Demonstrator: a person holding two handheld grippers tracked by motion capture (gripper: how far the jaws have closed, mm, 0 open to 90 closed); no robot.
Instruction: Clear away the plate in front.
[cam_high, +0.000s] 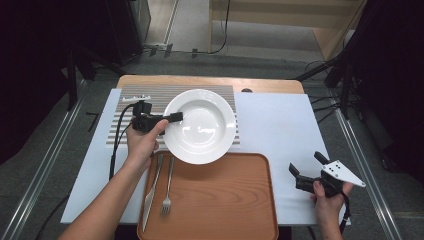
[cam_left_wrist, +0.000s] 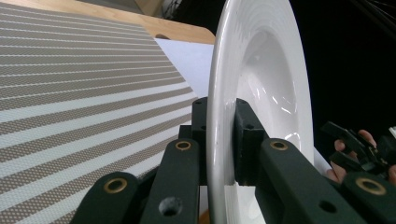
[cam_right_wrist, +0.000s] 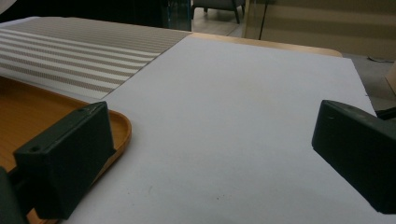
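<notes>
A white deep plate (cam_high: 201, 126) is held above the striped placemat (cam_high: 123, 120) and the far edge of the wooden tray (cam_high: 225, 200). My left gripper (cam_high: 176, 117) is shut on the plate's left rim; in the left gripper view the rim (cam_left_wrist: 218, 116) stands edge-on between the two black jaws. My right gripper (cam_high: 306, 163) rests over the white sheet (cam_high: 280, 125) right of the tray, open, with nothing between its jaws; in the right gripper view the pads (cam_right_wrist: 70, 158) stand wide apart over the white sheet (cam_right_wrist: 233, 116).
A knife (cam_high: 152, 192) and a fork (cam_high: 168, 189) lie at the left end of the tray. The wooden tabletop (cam_high: 210, 81) shows at the far edge. The tray's corner (cam_right_wrist: 119, 128) lies close to my right gripper's left jaw.
</notes>
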